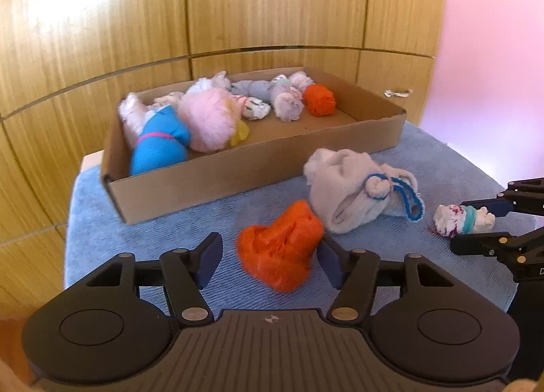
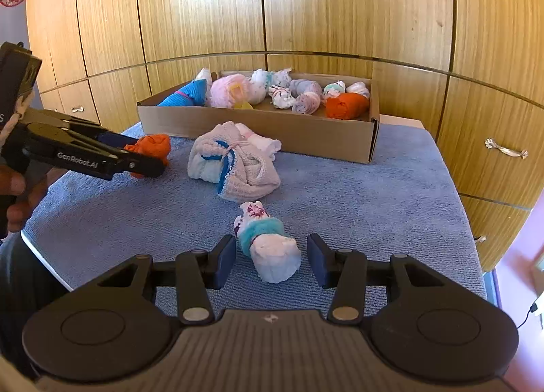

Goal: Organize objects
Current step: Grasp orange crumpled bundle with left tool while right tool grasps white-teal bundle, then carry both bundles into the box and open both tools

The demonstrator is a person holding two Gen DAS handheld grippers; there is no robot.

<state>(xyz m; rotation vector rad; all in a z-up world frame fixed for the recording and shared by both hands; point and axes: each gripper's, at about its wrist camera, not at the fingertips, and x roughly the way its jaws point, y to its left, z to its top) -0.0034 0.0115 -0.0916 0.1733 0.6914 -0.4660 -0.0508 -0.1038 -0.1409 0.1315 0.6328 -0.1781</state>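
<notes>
Two tongs over the blue-covered table [image 2: 374,194], left tongs [image 1: 268,256] parted around an orange sock bundle [image 1: 280,244], touching only its right side, right tongs [image 2: 271,261] parted, straddling a white teal-banded sock roll [image 2: 268,244], cardboard box [image 2: 272,133] beyond.

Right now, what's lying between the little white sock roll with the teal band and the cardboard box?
The pale bundle with blue trim lies between the white sock roll and the cardboard box, on the blue cloth. The right wrist view shows it best.
</notes>
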